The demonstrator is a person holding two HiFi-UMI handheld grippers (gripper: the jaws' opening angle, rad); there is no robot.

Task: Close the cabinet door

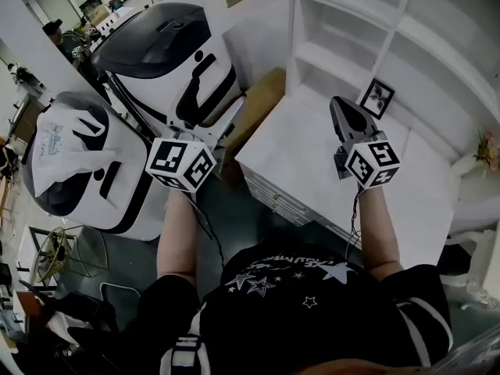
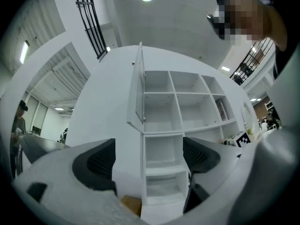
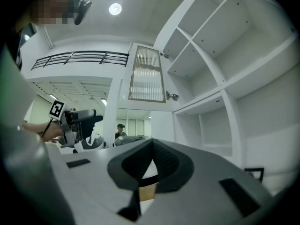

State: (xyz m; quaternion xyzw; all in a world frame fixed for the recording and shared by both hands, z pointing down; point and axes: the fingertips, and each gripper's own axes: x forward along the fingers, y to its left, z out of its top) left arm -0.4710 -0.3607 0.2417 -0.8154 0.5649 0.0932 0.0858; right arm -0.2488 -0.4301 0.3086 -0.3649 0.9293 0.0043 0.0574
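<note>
The white cabinet [image 2: 180, 125] is a wall of open shelves. Its upper door [image 3: 146, 74] has ribbed glass and a small knob [image 3: 172, 96], and it stands swung open; in the left gripper view the door [image 2: 139, 90] shows nearly edge-on. The head view does not take in the door. My left gripper [image 2: 147, 161] is open and empty, aimed at the lower shelves from some distance; its marker cube [image 1: 181, 165] shows in the head view. My right gripper [image 3: 151, 144] is shut on nothing, held over the cabinet's counter [image 1: 297, 143], well below the door.
Two big white-and-black machine housings [image 1: 168, 53] [image 1: 78, 162] stand left of the cabinet. A brown cardboard box [image 1: 254, 108] sits at the cabinet's left foot. A small framed picture [image 1: 377, 98] leans on the counter. A person [image 3: 120, 127] stands far off.
</note>
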